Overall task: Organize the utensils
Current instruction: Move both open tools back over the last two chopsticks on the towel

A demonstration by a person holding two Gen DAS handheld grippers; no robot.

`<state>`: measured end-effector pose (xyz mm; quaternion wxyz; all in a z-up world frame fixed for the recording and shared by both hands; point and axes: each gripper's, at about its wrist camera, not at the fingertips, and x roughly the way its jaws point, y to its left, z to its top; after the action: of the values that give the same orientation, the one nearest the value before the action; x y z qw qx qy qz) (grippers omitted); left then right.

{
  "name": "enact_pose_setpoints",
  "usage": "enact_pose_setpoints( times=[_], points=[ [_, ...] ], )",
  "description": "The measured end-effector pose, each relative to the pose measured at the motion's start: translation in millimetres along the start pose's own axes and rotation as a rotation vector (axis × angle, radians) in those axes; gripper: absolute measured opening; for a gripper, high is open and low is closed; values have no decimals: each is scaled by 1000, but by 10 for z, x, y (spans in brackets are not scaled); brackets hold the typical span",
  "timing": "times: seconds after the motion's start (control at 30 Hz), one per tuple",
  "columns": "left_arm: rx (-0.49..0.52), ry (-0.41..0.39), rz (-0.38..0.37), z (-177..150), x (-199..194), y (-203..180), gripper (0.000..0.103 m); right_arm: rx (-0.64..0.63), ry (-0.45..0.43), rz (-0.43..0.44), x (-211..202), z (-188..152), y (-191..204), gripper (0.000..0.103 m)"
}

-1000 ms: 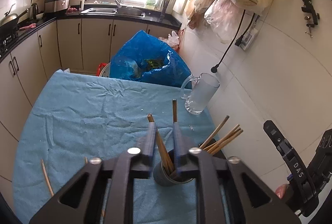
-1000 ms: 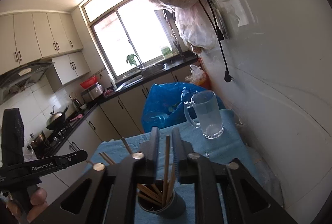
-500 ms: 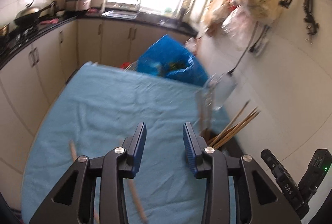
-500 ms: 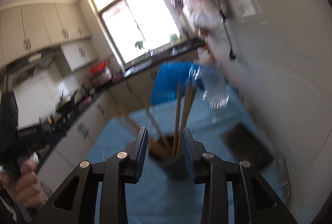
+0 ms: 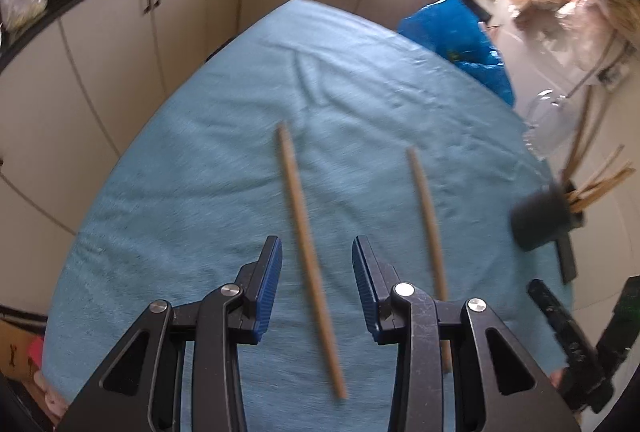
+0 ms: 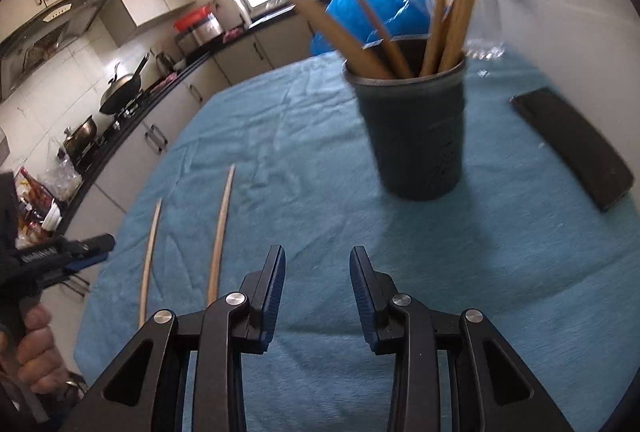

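Two loose chopsticks lie flat on the blue tablecloth (image 5: 208,151), side by side but well apart: one (image 5: 310,256) runs between the spread blue pads of the left gripper (image 5: 317,286), the other (image 5: 427,209) lies just to its right. The dark cup (image 6: 416,129) stands upright on the cloth near the wall with a bundle of chopsticks (image 6: 448,3) in it; I count about six or seven, though blur makes that unsure. The right gripper (image 6: 317,288) hovers in front of the cup, fingers apart and holding nothing. One black flat object (image 6: 576,147) lies beside the cup; one glass mug (image 5: 544,127) and one blue plastic bag (image 5: 460,27) sit beyond.
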<state>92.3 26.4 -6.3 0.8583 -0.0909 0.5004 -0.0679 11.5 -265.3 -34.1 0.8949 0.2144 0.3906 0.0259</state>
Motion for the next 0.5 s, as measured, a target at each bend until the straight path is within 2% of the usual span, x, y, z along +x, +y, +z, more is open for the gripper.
enact_pose_setpoints(
  times=[0.13, 0.23, 0.33, 0.43, 0.5],
  points=[
    [-39, 18, 27, 23, 206, 202, 35, -52, 38, 29, 76, 136, 181, 36],
    [-40, 9, 78, 11, 349, 288, 35, -69, 75, 75, 177, 284, 357, 36],
    [-22, -51, 109, -12, 363, 327, 40, -105, 92, 75, 309, 437, 561, 36],
    [-13, -95, 77, -33, 335, 370, 42, -112, 135, 76, 560, 594, 722, 36],
    [1, -135, 86, -72, 341, 415, 42, -91, 178, 92, 760, 677, 779, 36]
  ],
)
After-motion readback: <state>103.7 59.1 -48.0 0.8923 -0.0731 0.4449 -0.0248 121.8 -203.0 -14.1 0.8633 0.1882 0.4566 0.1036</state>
